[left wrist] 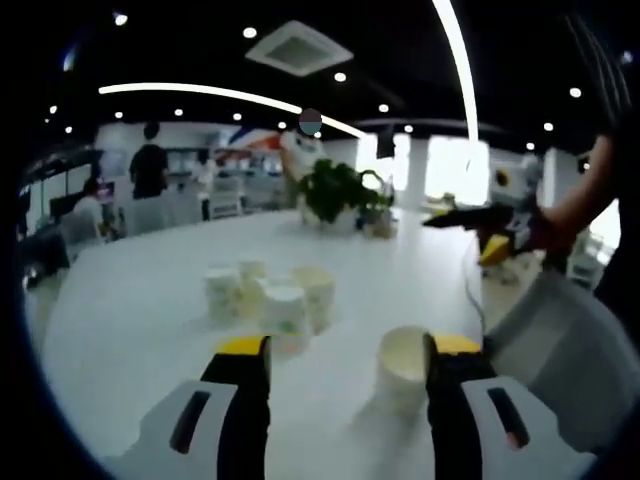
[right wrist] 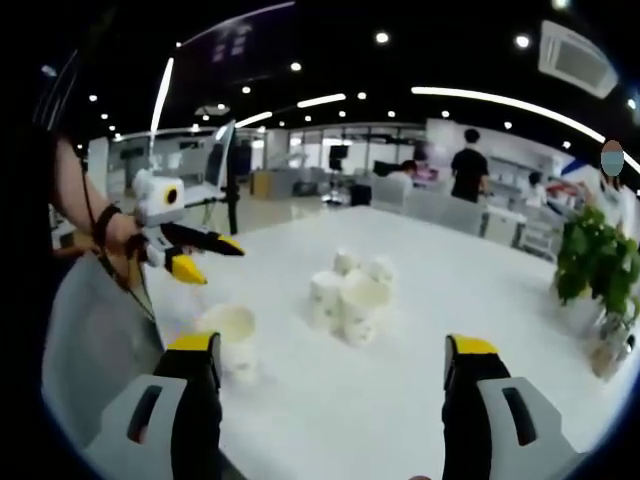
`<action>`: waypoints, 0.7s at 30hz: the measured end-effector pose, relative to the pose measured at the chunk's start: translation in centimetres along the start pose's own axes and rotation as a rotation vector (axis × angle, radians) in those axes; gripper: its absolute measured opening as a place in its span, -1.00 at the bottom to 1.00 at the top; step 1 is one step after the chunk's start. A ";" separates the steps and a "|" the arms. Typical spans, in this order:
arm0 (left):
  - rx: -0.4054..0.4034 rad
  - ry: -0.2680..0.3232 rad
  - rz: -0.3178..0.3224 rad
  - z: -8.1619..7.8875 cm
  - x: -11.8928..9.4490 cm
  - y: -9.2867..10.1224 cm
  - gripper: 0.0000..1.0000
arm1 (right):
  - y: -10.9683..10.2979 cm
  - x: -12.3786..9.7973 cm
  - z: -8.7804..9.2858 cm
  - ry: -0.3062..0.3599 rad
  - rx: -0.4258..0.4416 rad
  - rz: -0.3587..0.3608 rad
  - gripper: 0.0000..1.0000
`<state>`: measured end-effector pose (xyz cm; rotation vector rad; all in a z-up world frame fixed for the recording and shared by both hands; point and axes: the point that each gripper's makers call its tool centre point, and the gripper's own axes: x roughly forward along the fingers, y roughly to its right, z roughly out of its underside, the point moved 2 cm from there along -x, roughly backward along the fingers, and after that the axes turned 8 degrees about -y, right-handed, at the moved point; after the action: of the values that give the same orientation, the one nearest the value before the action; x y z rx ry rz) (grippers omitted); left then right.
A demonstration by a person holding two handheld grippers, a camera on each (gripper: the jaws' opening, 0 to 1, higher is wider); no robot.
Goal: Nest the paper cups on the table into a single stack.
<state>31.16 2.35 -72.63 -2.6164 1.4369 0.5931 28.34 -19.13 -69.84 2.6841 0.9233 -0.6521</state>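
Cups: a cluster of white paper cups with faint printed patterns [left wrist: 268, 295] stands upright near the middle of the white table, the cups touching or just beside each other; how many there are is hard to tell in the blur, perhaps five or six. In the right gripper view the same cluster [right wrist: 352, 293] sits mid-table.
Lone cup: one cream-white paper cup [left wrist: 403, 365] stands apart from the cluster, nearer the table edge on the person's side, just inside one jaw of the left tongs; in the right gripper view it [right wrist: 230, 340] stands near that edge.
Progress: judged from how things lie, nesting has barely begun. No tall single stack is visible; whether any cups in the cluster already sit inside one another I cannot tell. Nearly all the work looks left to do.
Left tongs: the yellow-tipped left tongs [left wrist: 345, 360] are spread wide and hold nothing, above the table.
Right tongs: the yellow-tipped right tongs [right wrist: 332, 365] are likewise spread wide and empty.
Table: a large, smooth, glossy white table [left wrist: 140, 300] with a rounded edge; a green potted plant [left wrist: 335, 190] stands toward its far edge.
Room: an open office or showroom with a dark ceiling, curved strip lights [left wrist: 200, 92] and spot lamps; several people [left wrist: 150, 160] stand or sit beyond the table.
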 end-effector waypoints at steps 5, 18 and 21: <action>-0.018 0.010 -0.046 -0.1 -0.5 -1.1 0.50 | -0.1 0.0 -0.2 0.004 -0.001 -0.001 0.81; -0.069 0.010 -0.147 0.5 -2.0 -3.6 0.97 | 0.1 -0.2 -0.1 0.003 -0.006 -0.001 0.81; -0.069 0.013 -0.153 0.7 -2.3 -3.7 0.97 | 0.1 -0.2 0.1 -0.003 -0.011 -0.001 0.81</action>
<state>32.92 6.37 -72.77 -2.7560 1.2258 0.6191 28.26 -19.32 -69.82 2.6727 0.9253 -0.6497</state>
